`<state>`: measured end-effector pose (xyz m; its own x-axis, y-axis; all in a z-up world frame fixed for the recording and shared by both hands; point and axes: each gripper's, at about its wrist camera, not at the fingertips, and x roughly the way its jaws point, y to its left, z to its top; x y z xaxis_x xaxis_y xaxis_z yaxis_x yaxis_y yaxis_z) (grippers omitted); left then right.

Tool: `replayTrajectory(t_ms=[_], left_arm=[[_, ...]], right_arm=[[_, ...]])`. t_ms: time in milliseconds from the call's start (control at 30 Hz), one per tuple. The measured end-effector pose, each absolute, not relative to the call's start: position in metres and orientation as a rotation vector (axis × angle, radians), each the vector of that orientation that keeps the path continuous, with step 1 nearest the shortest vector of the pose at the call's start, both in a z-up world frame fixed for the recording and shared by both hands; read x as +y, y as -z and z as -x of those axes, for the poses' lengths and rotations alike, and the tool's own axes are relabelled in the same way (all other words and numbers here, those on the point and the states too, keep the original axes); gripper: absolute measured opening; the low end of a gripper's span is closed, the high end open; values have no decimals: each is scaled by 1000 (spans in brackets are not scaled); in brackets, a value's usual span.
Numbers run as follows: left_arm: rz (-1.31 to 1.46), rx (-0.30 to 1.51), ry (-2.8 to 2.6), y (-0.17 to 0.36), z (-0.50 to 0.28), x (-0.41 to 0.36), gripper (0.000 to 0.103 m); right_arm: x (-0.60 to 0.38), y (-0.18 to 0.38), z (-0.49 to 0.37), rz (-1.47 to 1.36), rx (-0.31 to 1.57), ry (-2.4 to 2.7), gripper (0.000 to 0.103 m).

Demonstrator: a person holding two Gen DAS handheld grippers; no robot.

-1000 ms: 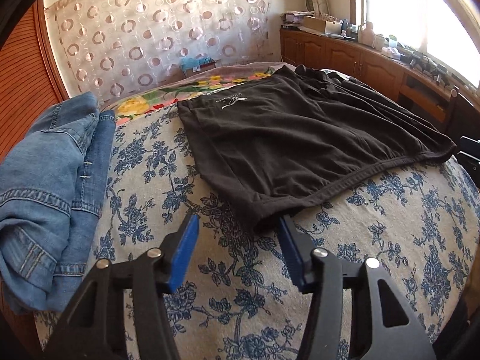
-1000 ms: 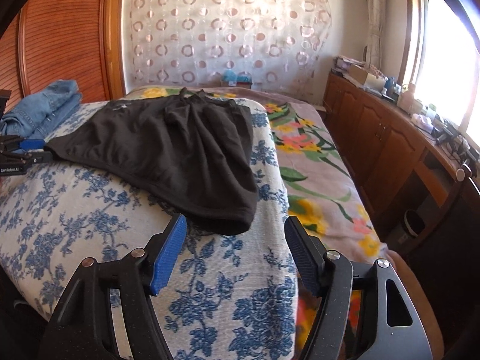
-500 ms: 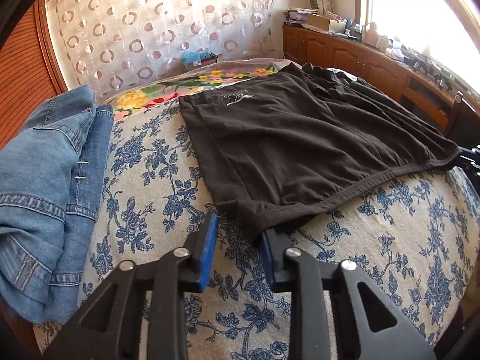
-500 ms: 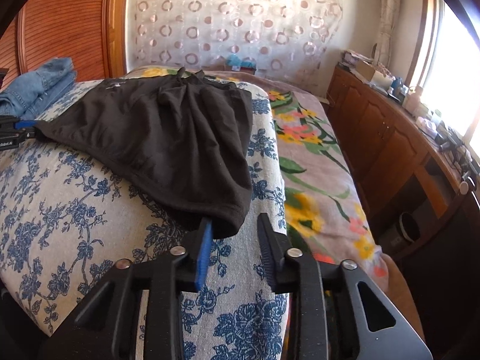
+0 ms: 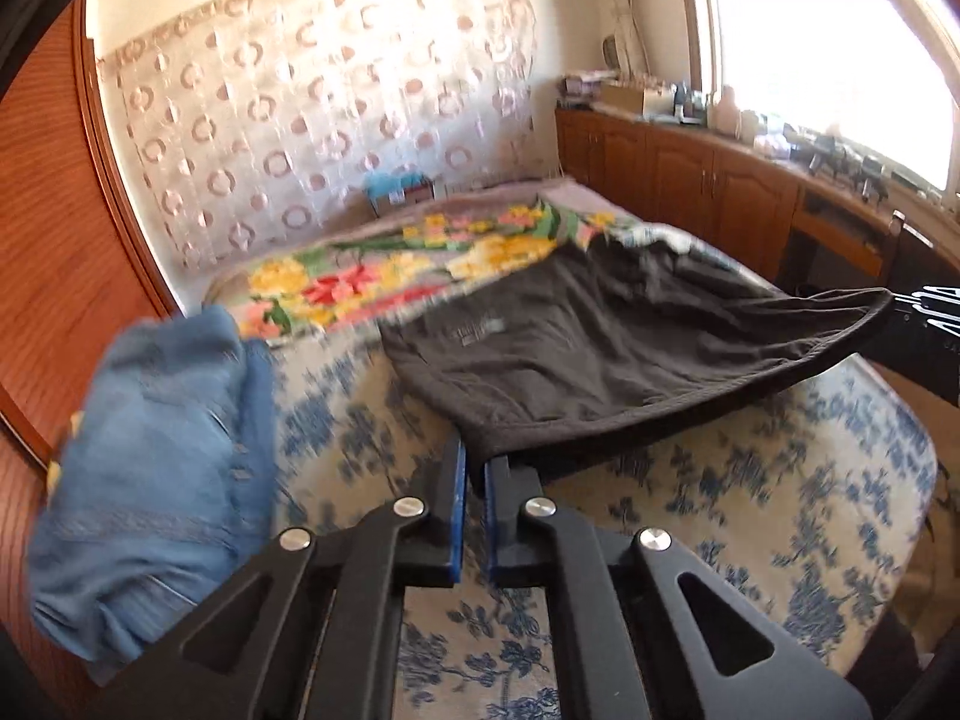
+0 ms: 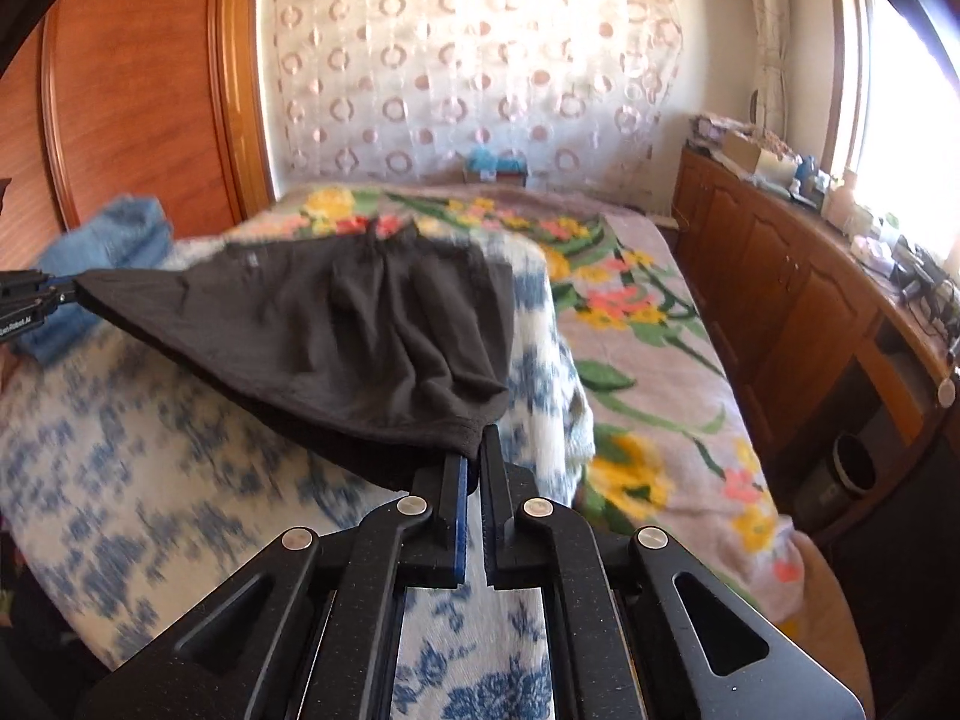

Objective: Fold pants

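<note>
Left wrist view, tool [image 5: 474, 462] pinching pants [image 5: 600, 348]

Bed [image 6: 654, 324] with floral cover, blue-flowered white blanket [image 5: 780, 480] over near part. Sheer curtain [image 6: 468, 60] with ring pattern across back wall. Wooden wardrobe [image 6: 138, 90] at left. Low wooden cabinets [image 6: 798, 276] along right wall, cluttered top. Bright window [image 5: 828, 42] above, strong daylight. Dark bin [image 6: 852, 468] on floor beside cabinets.
</note>
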<state>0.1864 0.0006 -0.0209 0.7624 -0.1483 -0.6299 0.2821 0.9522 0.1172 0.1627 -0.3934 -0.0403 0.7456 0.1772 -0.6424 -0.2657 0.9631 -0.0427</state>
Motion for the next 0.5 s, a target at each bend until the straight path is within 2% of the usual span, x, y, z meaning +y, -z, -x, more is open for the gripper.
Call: replayTrajectory(t_ms=[500], left_arm=[[-153,528,207,-74,-165,45,0]], right_arm=[[-361,-89,-150,149,461,-342,0]])
